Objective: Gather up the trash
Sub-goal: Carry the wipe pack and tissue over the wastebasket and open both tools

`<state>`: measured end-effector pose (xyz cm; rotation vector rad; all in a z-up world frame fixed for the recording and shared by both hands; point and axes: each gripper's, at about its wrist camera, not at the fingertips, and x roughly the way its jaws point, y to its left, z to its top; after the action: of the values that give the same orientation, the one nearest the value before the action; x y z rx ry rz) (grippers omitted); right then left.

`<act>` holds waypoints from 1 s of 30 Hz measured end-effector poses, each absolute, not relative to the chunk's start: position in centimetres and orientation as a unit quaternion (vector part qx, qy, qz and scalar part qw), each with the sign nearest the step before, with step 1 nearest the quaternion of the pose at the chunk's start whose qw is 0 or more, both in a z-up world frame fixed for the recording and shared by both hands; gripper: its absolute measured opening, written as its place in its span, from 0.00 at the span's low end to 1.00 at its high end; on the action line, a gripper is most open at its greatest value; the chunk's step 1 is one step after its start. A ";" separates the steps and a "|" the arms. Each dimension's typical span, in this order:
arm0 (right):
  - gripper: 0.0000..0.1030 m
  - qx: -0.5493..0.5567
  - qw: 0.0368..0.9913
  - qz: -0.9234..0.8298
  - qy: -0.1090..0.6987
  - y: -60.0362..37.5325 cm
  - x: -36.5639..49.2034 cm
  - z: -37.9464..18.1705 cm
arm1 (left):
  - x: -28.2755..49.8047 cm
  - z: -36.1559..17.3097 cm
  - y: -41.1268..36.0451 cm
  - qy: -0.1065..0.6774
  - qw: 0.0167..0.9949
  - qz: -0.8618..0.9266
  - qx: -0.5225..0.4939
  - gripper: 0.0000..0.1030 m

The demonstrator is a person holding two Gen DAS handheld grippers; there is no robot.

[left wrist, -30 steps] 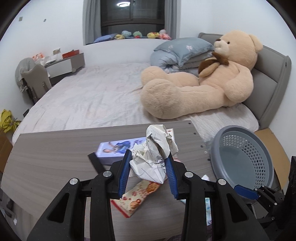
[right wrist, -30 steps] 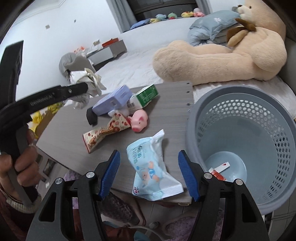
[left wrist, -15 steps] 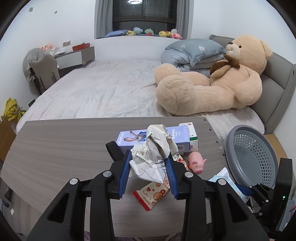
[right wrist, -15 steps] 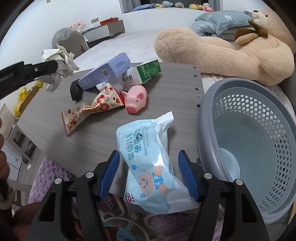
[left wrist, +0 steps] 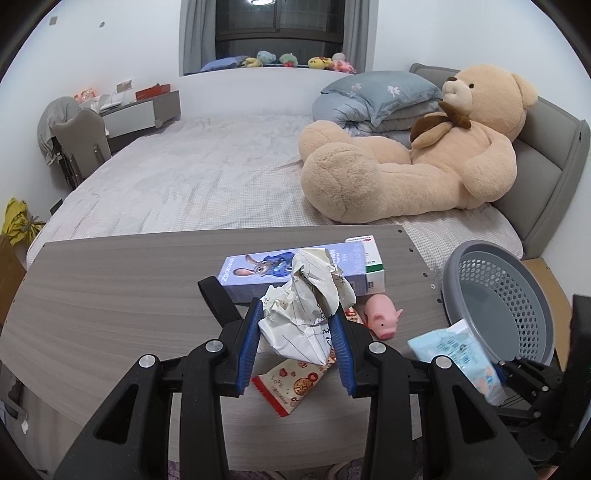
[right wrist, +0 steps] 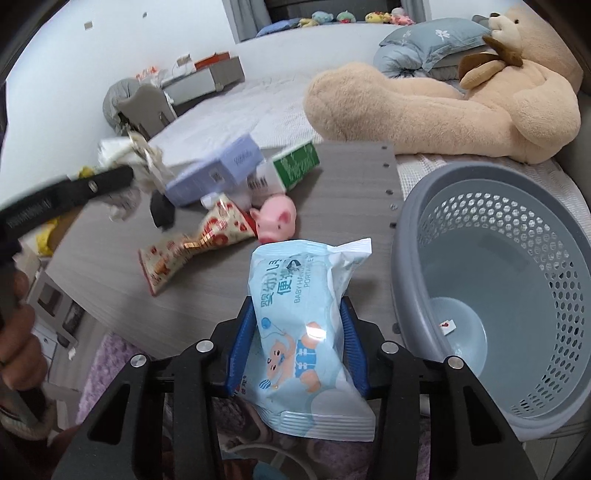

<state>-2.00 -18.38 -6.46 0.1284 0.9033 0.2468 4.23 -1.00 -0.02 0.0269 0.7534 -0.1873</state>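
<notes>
Right wrist: tongs (right wrist: 297,343) around wipes pack (right wrist: 301,325).

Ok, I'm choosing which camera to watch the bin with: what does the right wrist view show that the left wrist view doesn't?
Only the right wrist view: the basket's floor with a small scrap, and a hand at the left edge. Only the left wrist view: the window and the yellow bag. Both: crumpled paper in the left tongs, the wipes pack clamped in the right tongs, whose jaws have just closed, and the pink pig.
</notes>
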 end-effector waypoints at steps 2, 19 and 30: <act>0.43 0.081 0.897 0.115 0.419 -19.5 -2.6 -5.2 | 4.2 0.0 -1.8 0.368 0.924 -0.099 0.018 0.35; 0.43 0.159 0.910 -0.036 0.382 -34.4 -5.8 -4.3 | 4.1 -0.5 -17.1 0.377 0.887 -0.254 0.085 0.36; 0.43 0.177 0.905 -0.056 0.384 -38.2 -5.3 -5.6 | 4.8 -2.0 -23.4 0.394 0.865 -0.290 0.109 0.43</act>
<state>-5.30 -38.19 -5.63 0.3655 0.7932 -0.1149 4.76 -23.39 -2.02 0.2284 0.8252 -0.6079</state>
